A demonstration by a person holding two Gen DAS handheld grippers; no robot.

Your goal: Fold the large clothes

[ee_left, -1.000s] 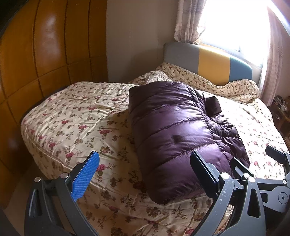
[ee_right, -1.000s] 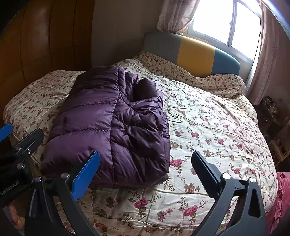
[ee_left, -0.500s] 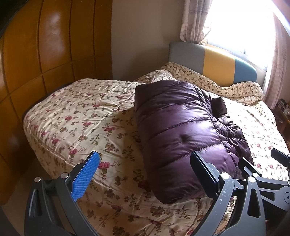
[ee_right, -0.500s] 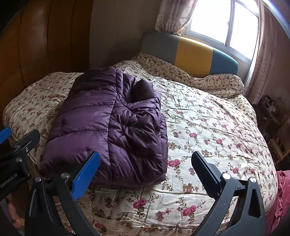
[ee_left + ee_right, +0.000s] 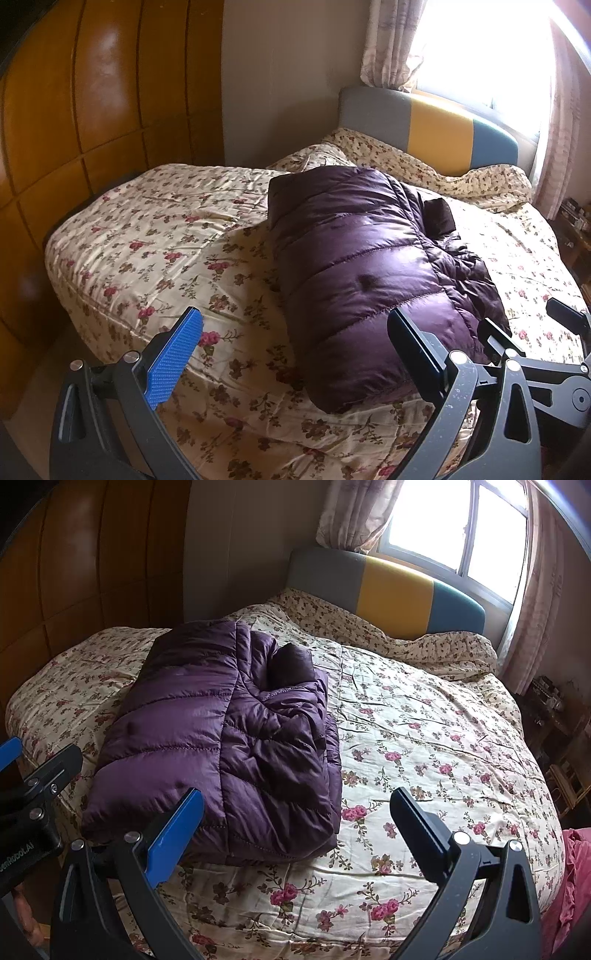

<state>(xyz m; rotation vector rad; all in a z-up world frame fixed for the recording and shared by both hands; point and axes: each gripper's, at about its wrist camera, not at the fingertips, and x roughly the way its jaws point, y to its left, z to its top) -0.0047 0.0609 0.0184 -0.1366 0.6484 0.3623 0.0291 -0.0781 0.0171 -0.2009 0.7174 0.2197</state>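
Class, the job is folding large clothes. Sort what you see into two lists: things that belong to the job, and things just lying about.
Job:
jacket
left tool
right tool

Lying about:
quilt
headboard
curtain
red cloth

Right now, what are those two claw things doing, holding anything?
Left gripper: open, holding nothing, above the bed beside the jacket.
Right gripper: open, holding nothing.
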